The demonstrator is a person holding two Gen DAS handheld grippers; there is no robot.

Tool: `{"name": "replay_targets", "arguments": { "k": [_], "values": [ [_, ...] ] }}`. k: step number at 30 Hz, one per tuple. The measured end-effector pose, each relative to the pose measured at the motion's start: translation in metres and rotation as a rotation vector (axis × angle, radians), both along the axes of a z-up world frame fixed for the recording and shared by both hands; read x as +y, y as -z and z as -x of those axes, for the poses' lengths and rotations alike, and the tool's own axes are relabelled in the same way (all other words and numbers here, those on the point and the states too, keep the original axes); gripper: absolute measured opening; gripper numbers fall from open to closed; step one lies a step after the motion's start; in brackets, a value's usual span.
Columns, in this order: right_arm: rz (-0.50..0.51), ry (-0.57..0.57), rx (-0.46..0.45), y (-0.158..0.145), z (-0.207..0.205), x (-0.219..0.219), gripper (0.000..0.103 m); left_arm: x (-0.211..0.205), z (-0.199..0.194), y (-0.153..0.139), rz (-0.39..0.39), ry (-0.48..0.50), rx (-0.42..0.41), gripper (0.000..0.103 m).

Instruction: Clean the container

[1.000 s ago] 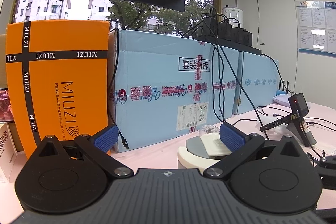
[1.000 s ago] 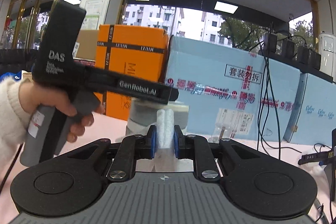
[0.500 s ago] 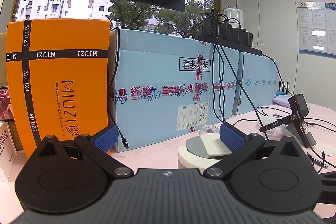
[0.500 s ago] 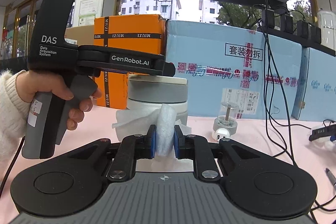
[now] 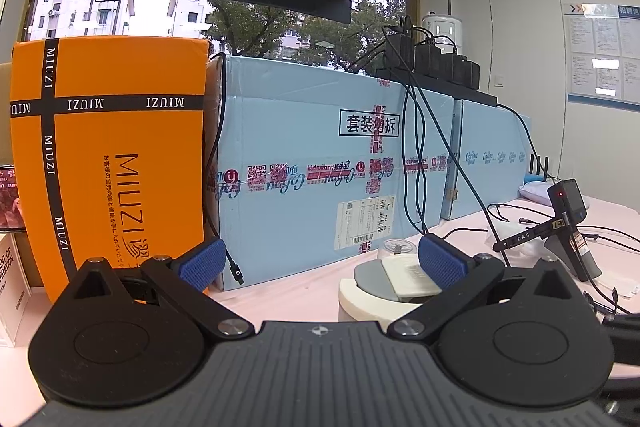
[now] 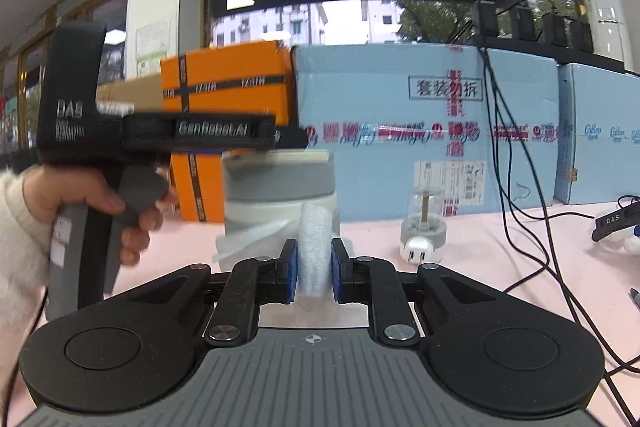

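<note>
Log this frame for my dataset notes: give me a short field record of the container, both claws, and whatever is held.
container: white round tub with a grey lid, standing upright on the pink table
right claw: shut on a white wipe, just in front of the container
left claw: open, holding nothing, above the container's lid
left hand: gripping the left tool's handle
behind: orange box, blue cartons
nearby: small clear-domed device on the table
</note>
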State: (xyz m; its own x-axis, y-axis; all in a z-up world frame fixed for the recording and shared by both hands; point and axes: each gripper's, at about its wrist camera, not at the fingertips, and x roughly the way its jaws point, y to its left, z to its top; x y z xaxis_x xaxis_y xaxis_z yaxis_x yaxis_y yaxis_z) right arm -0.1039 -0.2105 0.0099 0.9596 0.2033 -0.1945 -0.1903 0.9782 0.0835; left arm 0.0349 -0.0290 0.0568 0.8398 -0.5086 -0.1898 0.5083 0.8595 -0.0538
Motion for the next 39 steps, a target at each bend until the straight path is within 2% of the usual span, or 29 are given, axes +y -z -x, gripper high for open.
{"name": "replay_targets", "arguments": {
  "k": [10, 27, 33, 39],
  "values": [
    [-0.159, 0.021, -0.092, -0.017, 0.002, -0.01, 0.016, 0.0, 0.0, 0.0, 0.003, 0.006, 0.005, 0.103],
    [-0.447, 0.054, 0.011, 0.01, -0.021, -0.038, 0.016, 0.002, -0.002, 0.001, 0.016, -0.006, 0.013, 0.103],
    [-0.455, 0.065, 0.05, 0.015, -0.027, -0.04, 0.016, 0.003, -0.002, 0.001, 0.02, -0.001, 0.017, 0.103],
    [-0.47, 0.087, 0.15, 0.028, -0.037, -0.043, 0.016, 0.003, -0.002, 0.001, 0.02, 0.007, 0.019, 0.103]
  ]
}}
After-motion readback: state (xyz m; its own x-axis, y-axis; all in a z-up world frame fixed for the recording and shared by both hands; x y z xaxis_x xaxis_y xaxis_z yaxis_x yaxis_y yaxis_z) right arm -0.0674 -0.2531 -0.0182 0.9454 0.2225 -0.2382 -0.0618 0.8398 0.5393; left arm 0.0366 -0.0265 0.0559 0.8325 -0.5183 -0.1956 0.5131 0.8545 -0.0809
